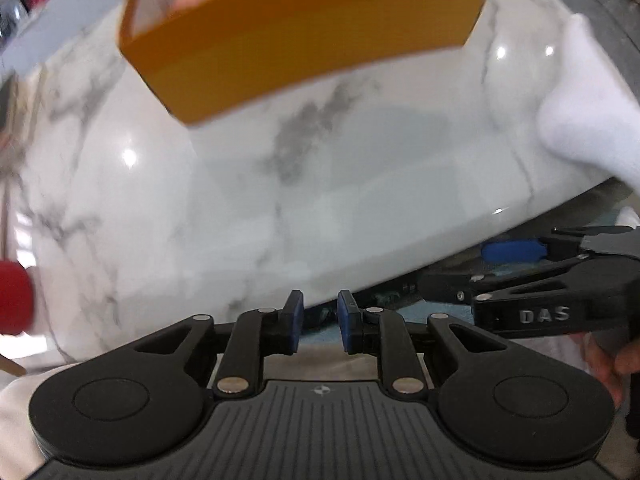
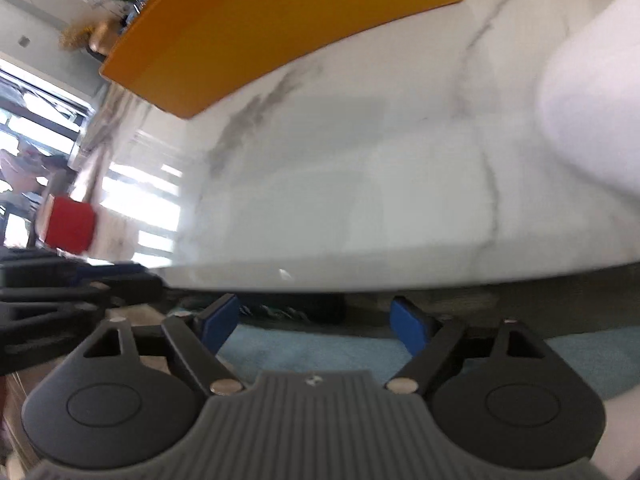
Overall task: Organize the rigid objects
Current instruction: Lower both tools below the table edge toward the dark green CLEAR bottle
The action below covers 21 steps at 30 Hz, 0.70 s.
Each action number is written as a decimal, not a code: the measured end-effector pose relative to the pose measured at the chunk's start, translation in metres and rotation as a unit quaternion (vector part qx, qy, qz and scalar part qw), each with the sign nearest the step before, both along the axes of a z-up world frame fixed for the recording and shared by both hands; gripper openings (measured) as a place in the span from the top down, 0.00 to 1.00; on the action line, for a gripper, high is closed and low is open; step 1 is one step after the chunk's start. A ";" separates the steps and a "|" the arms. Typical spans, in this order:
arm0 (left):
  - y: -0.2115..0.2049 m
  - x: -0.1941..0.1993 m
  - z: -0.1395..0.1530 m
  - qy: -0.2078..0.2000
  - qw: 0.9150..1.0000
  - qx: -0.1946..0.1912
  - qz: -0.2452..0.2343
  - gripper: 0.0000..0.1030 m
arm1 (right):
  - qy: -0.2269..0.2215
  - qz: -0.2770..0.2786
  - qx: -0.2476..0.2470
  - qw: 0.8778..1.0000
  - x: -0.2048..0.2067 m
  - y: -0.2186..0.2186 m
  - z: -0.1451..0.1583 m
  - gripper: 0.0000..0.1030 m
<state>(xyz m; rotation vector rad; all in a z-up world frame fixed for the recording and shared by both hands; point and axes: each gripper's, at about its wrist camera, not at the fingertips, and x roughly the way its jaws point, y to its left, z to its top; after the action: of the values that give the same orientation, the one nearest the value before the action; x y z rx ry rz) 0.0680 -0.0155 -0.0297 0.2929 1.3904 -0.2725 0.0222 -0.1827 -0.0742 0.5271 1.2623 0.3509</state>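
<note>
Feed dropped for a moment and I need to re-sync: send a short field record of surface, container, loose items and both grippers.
surface: marble table
container: orange box, far side of table, contents blurred
loose items: white sock at right; red object at left, blurred
left gripper: empty, narrow gap, at near table edge
right gripper: open, empty, off the near edge

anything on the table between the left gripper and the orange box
Nothing visible. From the left gripper, whose jaws are slightly apart and empty, bare marble table runs up to the orange box. A white cloth-like thing lies off to the right and a red object off to the left, both outside that line.
</note>
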 end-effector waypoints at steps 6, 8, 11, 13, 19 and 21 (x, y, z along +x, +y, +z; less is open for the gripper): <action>0.014 0.010 -0.031 0.039 0.997 0.006 0.068 0.83 | 0.005 0.011 0.009 1.000 0.004 0.012 -0.015 0.17; 0.016 0.012 -0.035 0.043 0.995 0.038 0.079 0.75 | 0.012 -0.004 0.024 1.000 0.005 0.010 -0.017 0.17; 0.028 0.019 -0.040 0.085 0.992 -0.004 0.092 0.49 | 0.004 -0.008 0.019 1.000 0.006 0.011 -0.011 0.17; 0.032 0.025 -0.045 0.090 0.991 -0.005 0.094 0.43 | 0.004 -0.002 0.016 1.000 0.006 0.015 -0.009 0.17; 0.050 0.032 -0.067 0.134 0.983 -0.035 0.119 0.36 | 0.007 0.005 -0.005 1.000 0.012 0.022 -0.007 0.15; 0.055 0.034 -0.075 0.141 0.980 -0.042 0.131 0.36 | 0.012 0.000 -0.001 1.000 0.013 0.021 -0.009 0.15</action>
<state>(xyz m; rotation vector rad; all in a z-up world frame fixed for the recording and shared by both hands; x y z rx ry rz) 0.1018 0.0398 -0.1046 -0.0022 1.6743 -0.1560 0.0352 -0.1616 -0.0835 0.5314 1.2847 0.3450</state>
